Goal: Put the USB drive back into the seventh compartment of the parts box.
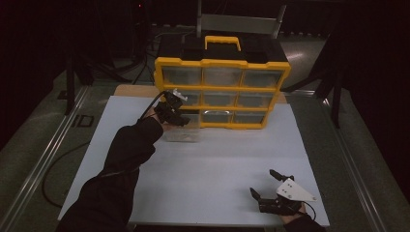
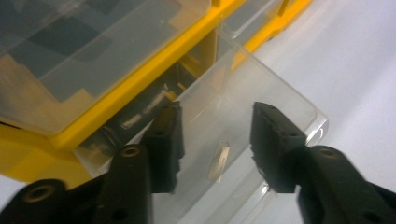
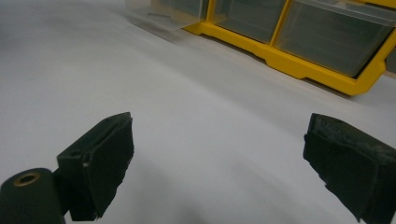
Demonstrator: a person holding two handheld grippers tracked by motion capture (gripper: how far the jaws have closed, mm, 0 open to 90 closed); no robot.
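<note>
I have the left tool (image 2: 215, 140) over the clear plastic drawer (image 2: 243, 121) that is pulled out of the bottom-left slot of the yellow-framed organiser cabinet with clear drawers (image 1: 222, 92). That drawer sits at the cabinet's lower left corner, its front end out over the white bench (image 1: 208, 169), its back end still near the slot. The left tool's jaws stand partly apart, one on each side of the drawer's open top, and I see no pad pressing on the plastic, so I count it as unloaded. A small pale metal-looking piece (image 2: 218, 161) lies on the drawer's floor between the jaws; I cannot tell what it is.

If I mean to lift that piece, I judge the best way is to go straight down between the drawer walls, keep both pads off the plastic, and close only once the tips flank it. The piece lies flat and thin, so a shallow approach would likely skid it along the floor. If I mean instead to shift the drawer, I would grip one wall squarely and push along the slot's line, since a skewed push could jam it.

My right tool (image 1: 272, 188) rests near the bench's near right edge, jaws wide and empty, well away from the cabinet. I would leave it there unless the drawer slides under the left tool's touch.
</note>
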